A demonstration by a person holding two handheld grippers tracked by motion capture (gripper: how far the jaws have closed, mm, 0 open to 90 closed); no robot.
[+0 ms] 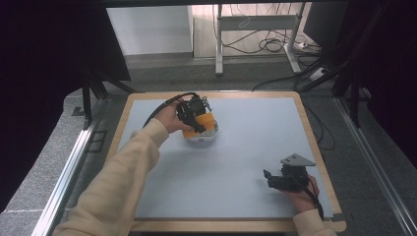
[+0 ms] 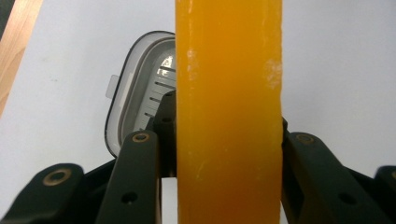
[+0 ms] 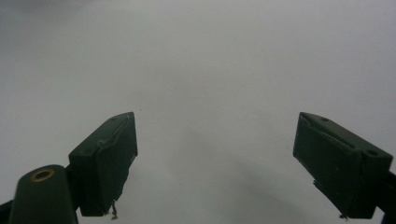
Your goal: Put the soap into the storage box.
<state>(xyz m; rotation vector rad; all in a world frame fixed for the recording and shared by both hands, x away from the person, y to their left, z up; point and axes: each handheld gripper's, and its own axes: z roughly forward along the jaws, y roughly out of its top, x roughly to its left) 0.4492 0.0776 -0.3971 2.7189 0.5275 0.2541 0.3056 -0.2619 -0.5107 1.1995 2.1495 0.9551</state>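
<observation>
Left gripper view: the left gripper [image 2: 229,140] clamps an orange soap bar [image 2: 229,93] upright between its jaws, directly over the grey soap dish [image 2: 135,88], whose slatted inside lies just beyond. High view adds the right gripper [image 1: 268,178], jaws spread and holding nothing, resting well apart at the table's [image 1: 255,132] near right corner.

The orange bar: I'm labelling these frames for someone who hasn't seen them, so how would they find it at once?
Start at the pale grey table top and go to its far left part, where the left hand-held gripper is. The orange bar is clamped between its black jaws, above a white, grey-rimmed dish. It is the one bright orange, glossy thing there.
</observation>
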